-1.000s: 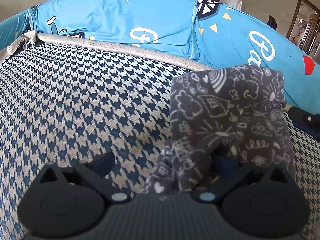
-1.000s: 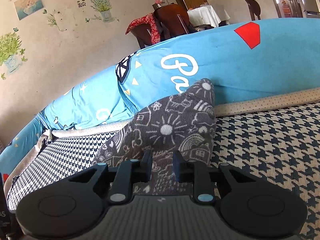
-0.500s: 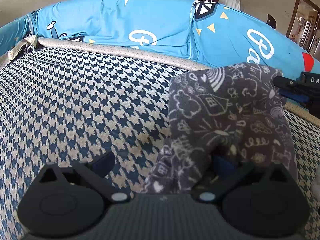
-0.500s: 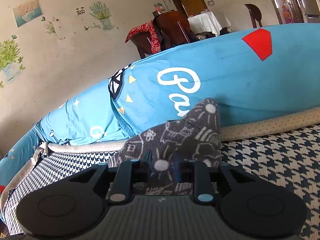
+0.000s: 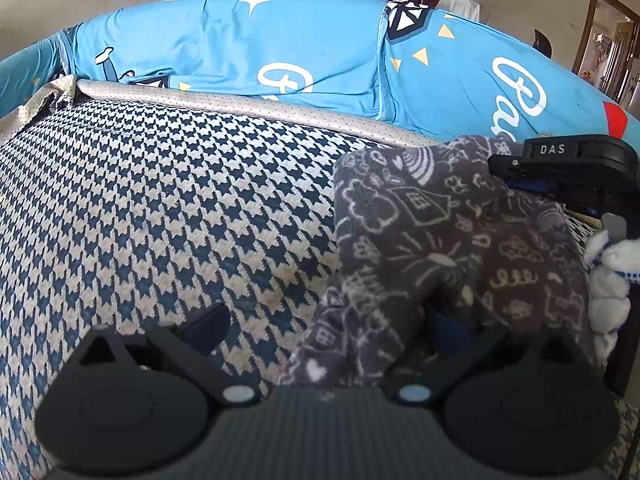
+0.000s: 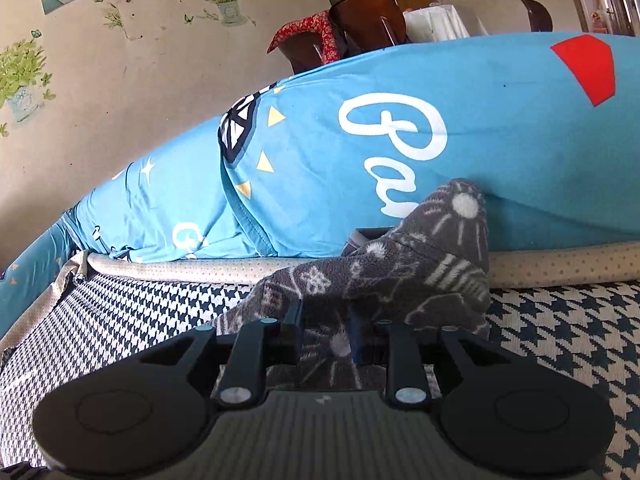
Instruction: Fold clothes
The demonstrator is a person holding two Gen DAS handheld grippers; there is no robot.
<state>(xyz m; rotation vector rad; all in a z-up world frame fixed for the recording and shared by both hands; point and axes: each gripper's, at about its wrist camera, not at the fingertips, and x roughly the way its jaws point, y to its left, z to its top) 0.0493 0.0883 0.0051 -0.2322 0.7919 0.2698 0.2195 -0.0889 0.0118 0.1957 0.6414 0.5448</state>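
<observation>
the grey doodle-print garment (image 5: 448,248) lay bunched on the houndstooth cushion (image 5: 180,208). the right gripper (image 6: 324,332) pinched its far edge; the left gripper (image 5: 320,324) gaped, cloth draped over one finger. that loose side could sag and skew any fold.

My fingers (image 6: 294,330) are matt black plastic. The grey garment (image 5: 448,248) looks like soft, fuzzy fleece. Beneath it, the houndstooth seat cover (image 5: 160,208) is coarse woven cloth.

Bright, even daylight in both views, and strongest at 2 o'clock, where the doorway (image 5: 610,46) glares white. Shadows are soft. Fisheye bending curves the blue cushion (image 6: 460,140), and corners go black. The nearest black parts look slightly soft.
</observation>
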